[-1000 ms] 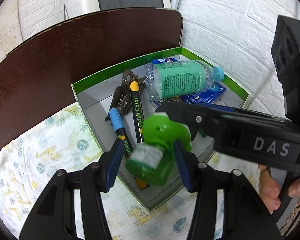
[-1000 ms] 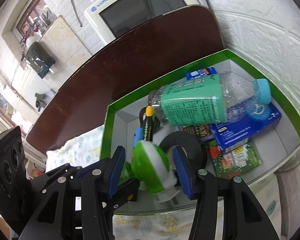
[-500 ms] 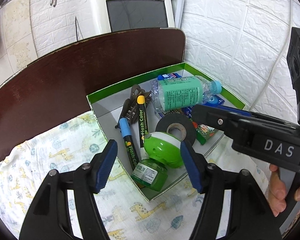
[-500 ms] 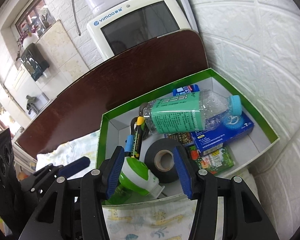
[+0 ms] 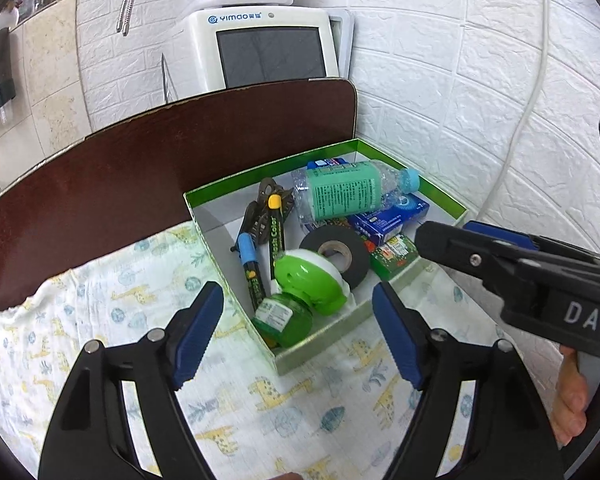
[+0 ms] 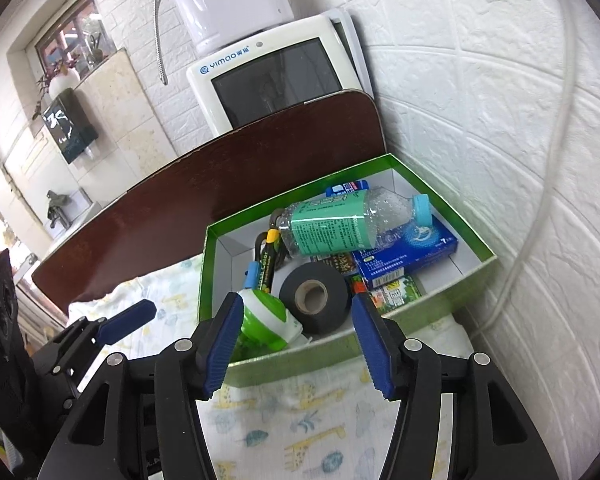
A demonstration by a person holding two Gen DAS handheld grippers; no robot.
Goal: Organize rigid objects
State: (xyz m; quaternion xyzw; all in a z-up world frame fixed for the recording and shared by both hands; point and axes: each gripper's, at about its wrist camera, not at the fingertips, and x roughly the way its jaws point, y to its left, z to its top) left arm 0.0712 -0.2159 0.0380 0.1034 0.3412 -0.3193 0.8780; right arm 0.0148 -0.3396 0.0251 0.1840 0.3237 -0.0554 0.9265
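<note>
A green-and-white plug-in device (image 5: 306,280) (image 6: 266,324) lies in the near corner of the green box (image 5: 260,172) (image 6: 300,196), on its green bottle (image 5: 284,320). Beside it are a black tape roll (image 5: 336,252) (image 6: 312,296), a green-labelled plastic bottle (image 5: 344,196) (image 6: 332,228), markers (image 5: 276,228), a blue carton (image 6: 408,252) and a small green packet (image 5: 392,256). My left gripper (image 5: 298,336) hovers over the box's near corner, jaws opening, with neither pad touching anything. My right gripper (image 6: 296,344) hangs above the box's front wall, jaws opening on nothing.
The box sits on a giraffe-print cloth (image 5: 100,320) against a white brick wall (image 5: 460,100). A dark brown board (image 5: 140,152) stands behind it, with a white screen appliance (image 5: 268,48) beyond. A white cable (image 6: 556,140) runs down the wall. A hand (image 5: 572,400) holds the right gripper's handle.
Both grippers let go of the green-and-white device, which now lies in the box. Both pulled back and up from the box with jaws widening.
</note>
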